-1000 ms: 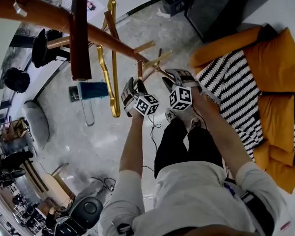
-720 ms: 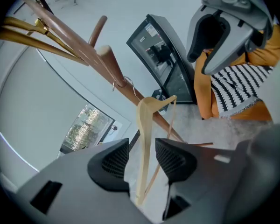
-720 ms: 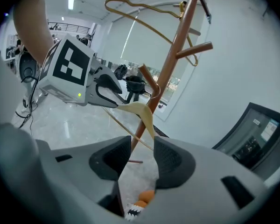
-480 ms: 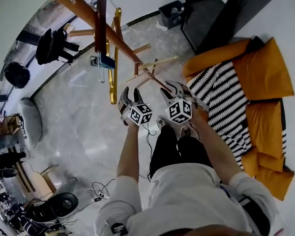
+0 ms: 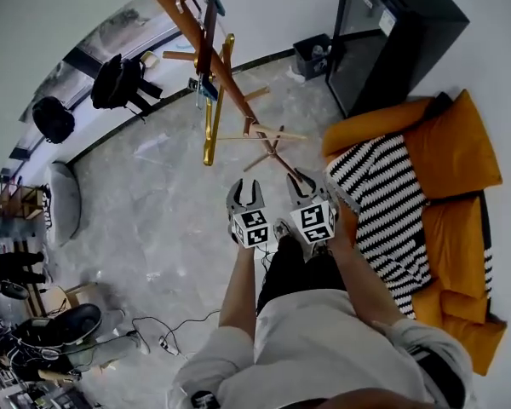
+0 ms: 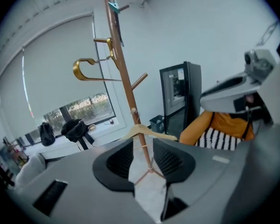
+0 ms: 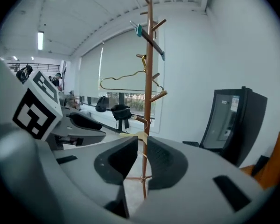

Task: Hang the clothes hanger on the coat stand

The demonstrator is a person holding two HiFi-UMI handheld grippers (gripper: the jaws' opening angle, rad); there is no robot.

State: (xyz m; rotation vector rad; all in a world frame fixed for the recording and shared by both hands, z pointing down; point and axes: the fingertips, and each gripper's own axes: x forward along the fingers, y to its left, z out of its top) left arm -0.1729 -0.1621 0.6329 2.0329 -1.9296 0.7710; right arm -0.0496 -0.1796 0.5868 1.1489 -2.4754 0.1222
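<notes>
The wooden coat stand (image 5: 206,41) leans across the top of the head view and rises ahead in both gripper views (image 6: 123,73) (image 7: 149,55). A gold clothes hanger (image 5: 210,122) (image 6: 88,71) (image 7: 121,90) hangs from one of its upper pegs. A pale wooden hanger (image 6: 151,133) (image 7: 133,135) sits lower on the pole. My left gripper (image 5: 246,191) (image 6: 143,148) is open and empty, its jaws having just closed a little. My right gripper (image 5: 302,184) (image 7: 142,146) has just been closing to a narrow gap with nothing between the jaws. Both are held short of the stand.
A dark bar with teal ends (image 7: 149,38) hangs near the stand's top. A black cabinet (image 5: 383,32) and an orange sofa (image 5: 460,143) with a striped cushion (image 5: 383,194) lie to the right. Black bags (image 5: 119,79) sit on the far ledge, and cables (image 5: 170,331) lie on the floor.
Both grippers have drawn back from the stand toward my body and rolled upright. The right jaws have narrowed. The gold hanger stays on its peg.
</notes>
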